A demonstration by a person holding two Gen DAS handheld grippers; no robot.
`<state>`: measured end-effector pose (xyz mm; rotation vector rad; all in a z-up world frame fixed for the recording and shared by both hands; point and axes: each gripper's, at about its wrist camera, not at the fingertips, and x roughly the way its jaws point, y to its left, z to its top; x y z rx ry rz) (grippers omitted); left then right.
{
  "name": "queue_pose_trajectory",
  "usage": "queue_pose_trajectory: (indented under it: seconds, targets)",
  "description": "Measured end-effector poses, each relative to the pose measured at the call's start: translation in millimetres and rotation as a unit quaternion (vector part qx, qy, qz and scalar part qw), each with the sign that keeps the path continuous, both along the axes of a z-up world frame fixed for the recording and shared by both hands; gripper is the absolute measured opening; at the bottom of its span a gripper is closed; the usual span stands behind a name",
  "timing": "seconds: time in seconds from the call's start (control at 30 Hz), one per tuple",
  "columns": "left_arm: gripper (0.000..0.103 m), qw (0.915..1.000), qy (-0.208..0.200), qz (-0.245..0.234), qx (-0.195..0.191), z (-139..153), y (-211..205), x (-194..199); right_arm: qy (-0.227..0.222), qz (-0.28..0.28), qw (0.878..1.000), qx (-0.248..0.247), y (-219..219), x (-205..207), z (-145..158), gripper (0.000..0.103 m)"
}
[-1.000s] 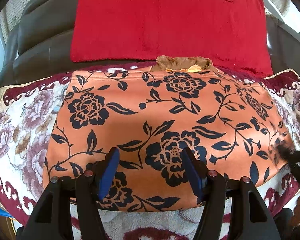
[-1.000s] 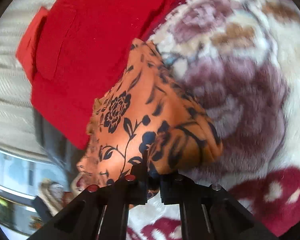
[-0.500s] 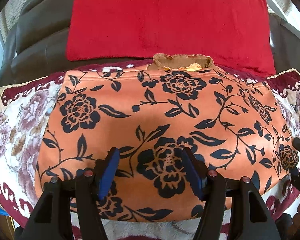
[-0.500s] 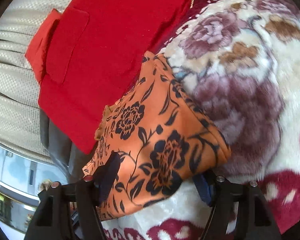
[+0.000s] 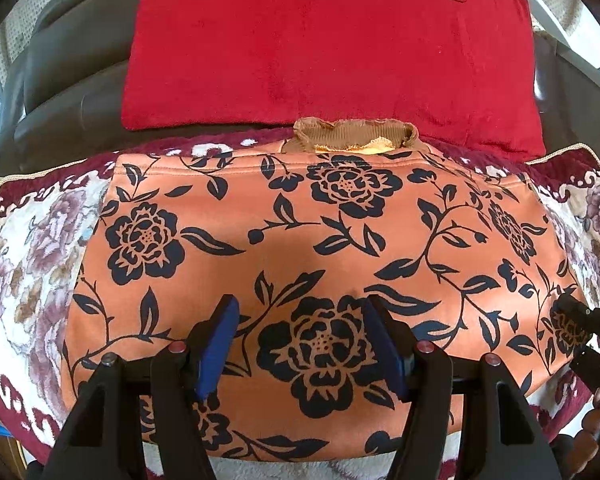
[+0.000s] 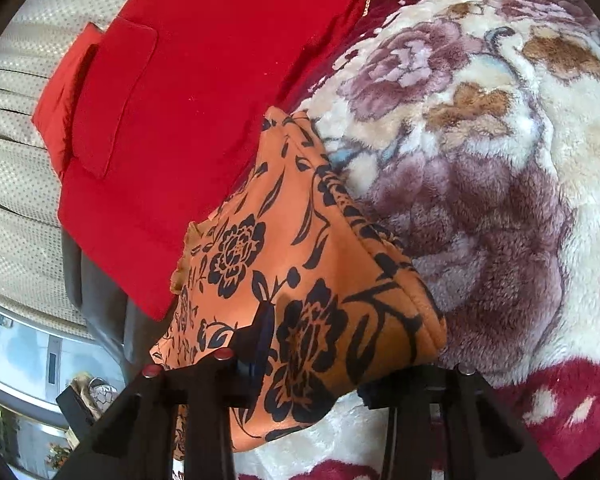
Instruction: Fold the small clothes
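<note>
From the left wrist, the orange flowered garment (image 5: 300, 248) lies folded flat on the plush blanket (image 5: 28, 248), in front of a red cushion (image 5: 324, 40); the left claw (image 5: 300, 344) hovers over its near edge with jaws apart, gripping nothing, probably ready to steady or smooth the cloth.

From the right wrist, the right claw (image 6: 320, 364) straddles the garment's (image 6: 300, 240) folded corner, jaws closing around it but not visibly pinching yet; likely to lift that end for the next fold.

Orange garment (image 5: 320, 248) with black flowers lies folded flat on blanket.
</note>
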<state>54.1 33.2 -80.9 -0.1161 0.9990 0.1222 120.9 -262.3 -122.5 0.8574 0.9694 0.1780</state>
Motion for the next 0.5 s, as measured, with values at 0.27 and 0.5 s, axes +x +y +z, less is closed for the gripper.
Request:
queue_pose_trajectory:
  seconds: [0.27,0.5]
  targets:
    - [0.065,1.0,0.0,0.0,-0.003,-2.1,6.1,3.8,0.002,0.007,0.999,-0.034,5.7,-0.2,2.0,0.034]
    - [0.065,0.9999,-0.007,0.007,-0.012,-3.2,9.7,5.2,0.004,0.004,0.999,-0.032,2.9,1.2,5.6,0.032]
